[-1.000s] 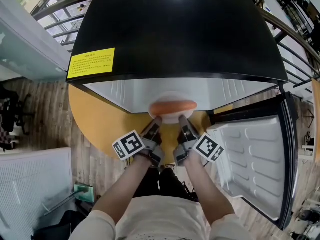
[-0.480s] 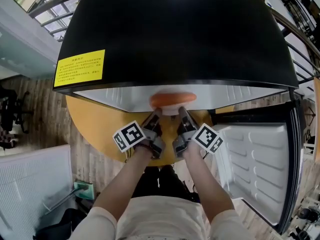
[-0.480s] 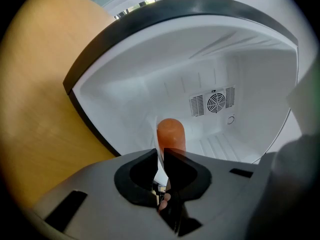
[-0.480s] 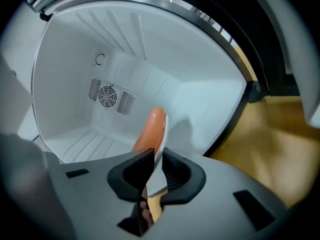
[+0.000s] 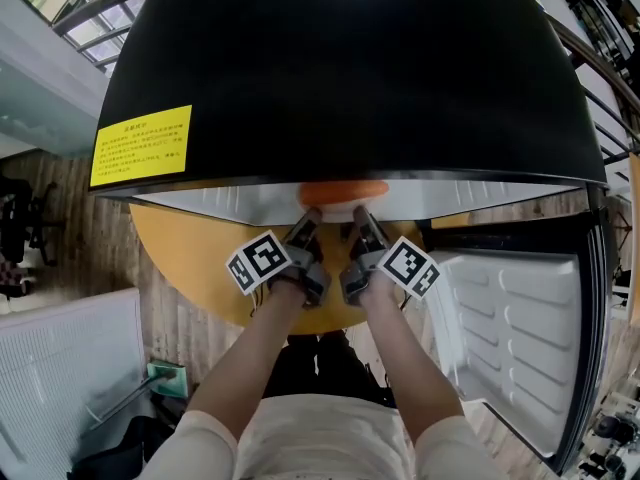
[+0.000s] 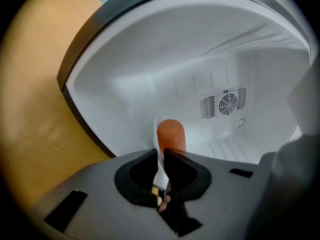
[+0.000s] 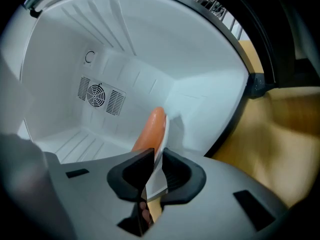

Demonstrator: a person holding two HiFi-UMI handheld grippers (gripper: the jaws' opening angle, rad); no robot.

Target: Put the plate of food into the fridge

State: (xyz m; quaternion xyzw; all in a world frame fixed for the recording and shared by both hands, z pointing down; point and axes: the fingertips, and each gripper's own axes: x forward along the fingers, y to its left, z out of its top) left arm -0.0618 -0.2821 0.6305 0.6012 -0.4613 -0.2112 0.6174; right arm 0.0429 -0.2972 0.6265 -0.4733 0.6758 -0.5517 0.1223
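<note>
Plank floor surrounds round yellow tabletop beneath open fridge.

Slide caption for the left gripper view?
Left gripper shut on the white plate rim, orange food on it, inside the open fridge.

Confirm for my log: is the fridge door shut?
No, the fridge door stands swung open at the right, its white inner lining showing.
</note>
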